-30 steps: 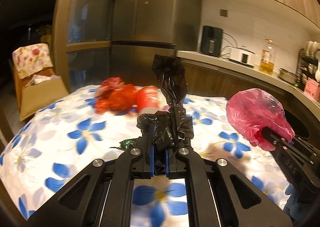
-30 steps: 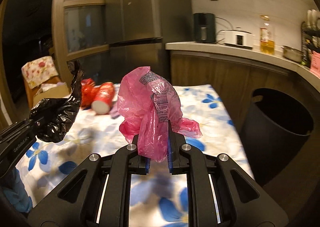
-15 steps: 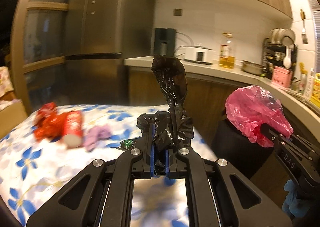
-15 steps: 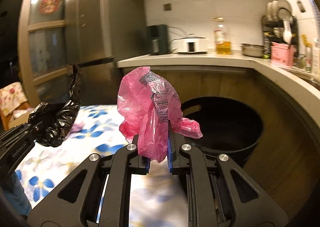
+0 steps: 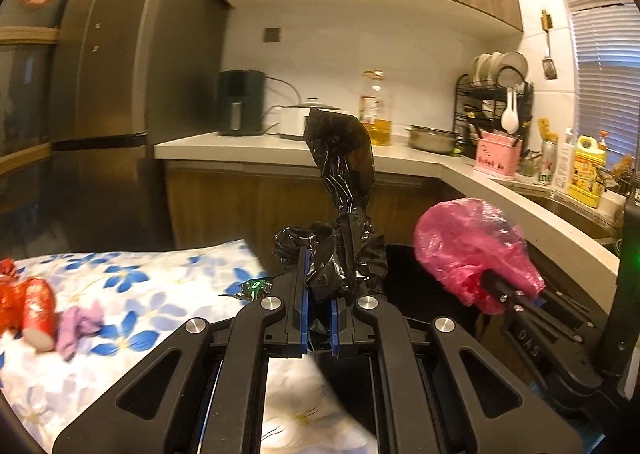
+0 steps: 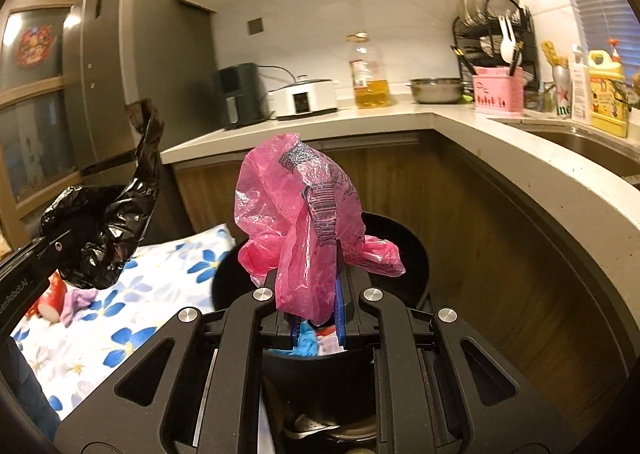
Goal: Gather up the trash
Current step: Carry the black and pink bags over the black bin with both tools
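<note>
My left gripper (image 5: 319,286) is shut on a crumpled black plastic bag (image 5: 344,213), held above the table's right edge; it also shows in the right wrist view (image 6: 96,238). My right gripper (image 6: 317,294) is shut on a pink plastic bag (image 6: 300,213), held over the round black trash bin (image 6: 416,254); the pink bag also shows in the left wrist view (image 5: 472,250). The bin holds blue and red scraps. A red paper cup (image 5: 38,312), a purple scrap (image 5: 78,328) and red wrappers (image 5: 6,294) lie on the table.
The table has a white cloth with blue flowers (image 5: 160,294). A curved kitchen counter (image 6: 520,157) with wooden fronts wraps behind and right of the bin, carrying appliances, an oil bottle (image 6: 368,73) and a dish rack. A tall fridge (image 5: 100,93) stands at the left.
Both grippers have swung right, away from the table middle toward the bin, each still holding its bag. The bin now lies directly under the right gripper.
</note>
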Available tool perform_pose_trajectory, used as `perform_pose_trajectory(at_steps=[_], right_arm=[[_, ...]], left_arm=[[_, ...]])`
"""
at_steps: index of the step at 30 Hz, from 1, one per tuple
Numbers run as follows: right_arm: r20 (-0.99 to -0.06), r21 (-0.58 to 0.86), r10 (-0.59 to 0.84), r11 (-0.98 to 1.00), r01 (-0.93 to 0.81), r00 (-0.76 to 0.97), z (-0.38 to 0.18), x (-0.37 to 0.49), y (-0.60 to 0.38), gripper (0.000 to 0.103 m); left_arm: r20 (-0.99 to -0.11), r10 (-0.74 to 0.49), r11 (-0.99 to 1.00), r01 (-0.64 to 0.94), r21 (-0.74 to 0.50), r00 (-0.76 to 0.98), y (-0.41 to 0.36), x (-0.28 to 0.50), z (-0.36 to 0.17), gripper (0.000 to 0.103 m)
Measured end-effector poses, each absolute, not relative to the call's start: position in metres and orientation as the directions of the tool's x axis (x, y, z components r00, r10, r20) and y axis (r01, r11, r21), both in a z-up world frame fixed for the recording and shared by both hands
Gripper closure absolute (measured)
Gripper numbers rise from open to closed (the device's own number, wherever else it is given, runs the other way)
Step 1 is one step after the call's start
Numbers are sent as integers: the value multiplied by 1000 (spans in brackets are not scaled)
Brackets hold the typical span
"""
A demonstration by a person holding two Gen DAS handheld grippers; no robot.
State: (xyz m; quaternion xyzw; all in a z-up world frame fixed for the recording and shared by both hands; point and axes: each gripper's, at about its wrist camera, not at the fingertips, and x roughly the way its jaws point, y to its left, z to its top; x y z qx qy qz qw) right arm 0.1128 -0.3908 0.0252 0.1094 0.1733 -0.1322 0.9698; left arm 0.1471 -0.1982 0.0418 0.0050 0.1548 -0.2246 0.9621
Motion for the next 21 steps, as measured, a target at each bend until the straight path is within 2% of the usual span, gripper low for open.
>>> perform_pose_trajectory(at_steps=[11,21], right_arm=[[-379,171,-242,930,325,893,17,121,-411,89],[-403,172,-242,927,332,883,10,131,-418,84]], left_arm=[[-320,-528,843,532,-82,787,-234,169,26,95],[-377,-529,840,531,-110,760,-241,187,9,93]])
